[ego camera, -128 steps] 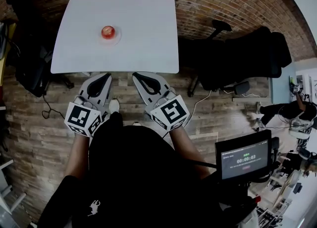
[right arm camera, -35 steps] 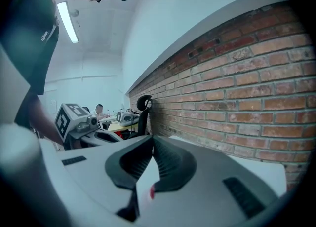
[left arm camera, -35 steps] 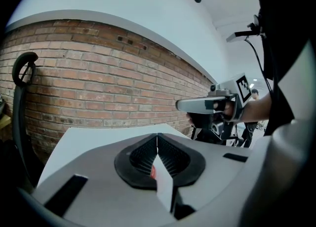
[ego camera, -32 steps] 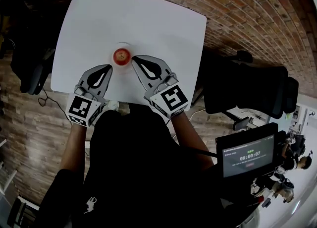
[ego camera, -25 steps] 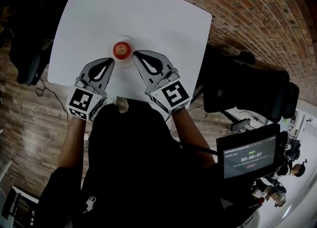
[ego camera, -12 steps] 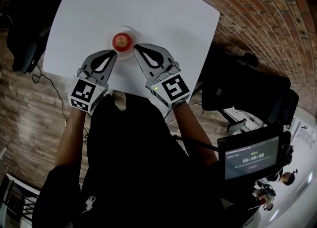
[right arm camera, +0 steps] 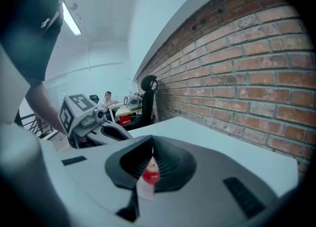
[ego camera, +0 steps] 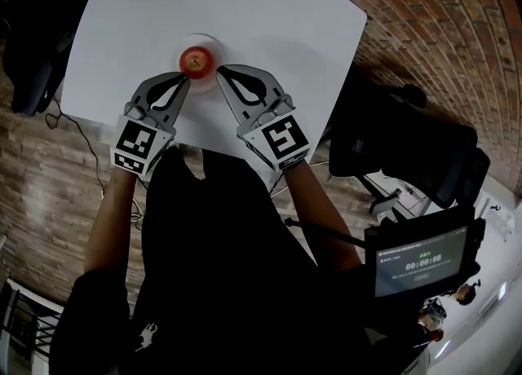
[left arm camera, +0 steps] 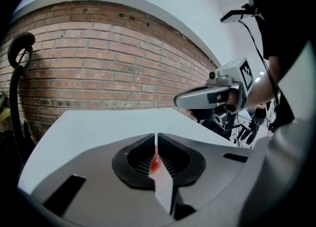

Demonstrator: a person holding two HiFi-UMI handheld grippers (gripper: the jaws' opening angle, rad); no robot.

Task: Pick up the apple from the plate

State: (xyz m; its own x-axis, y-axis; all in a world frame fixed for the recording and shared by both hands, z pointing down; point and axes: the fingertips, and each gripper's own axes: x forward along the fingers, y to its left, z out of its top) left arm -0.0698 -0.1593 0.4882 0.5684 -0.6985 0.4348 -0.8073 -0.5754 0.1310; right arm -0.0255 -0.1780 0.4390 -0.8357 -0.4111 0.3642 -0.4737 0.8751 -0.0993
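A: Apple (ego camera: 196, 59), which way up?
B: Upright on the plate (ego camera: 201, 37), pale stem hollow facing the head camera. It is round, so no long axis to record.
A: Where is it relative to the jaws?
B: Just ahead of both tips, between them. Each gripper view shows a red sliver through the thin slit of its own jaws.
A: Jaw state?
B: Left gripper (ego camera: 183, 79) has its jaws pressed together with nothing in them. Right gripper (ego camera: 220, 69) is the same, closed and empty.
A: Surroundings?
B: White table (ego camera: 261, 6), bare apart from the plate. Black office chair (ego camera: 408, 141) to the right of the right jaws, over the brick floor (ego camera: 440, 31). A screen (ego camera: 420, 261) sits well behind them. Nothing lies between tips and apple.
A: Pose?
B: Both grippers angle gently down and converge toward the plate, marker cubes rearward. Left tip overlaps the plate rim; can't tell whether it touches.
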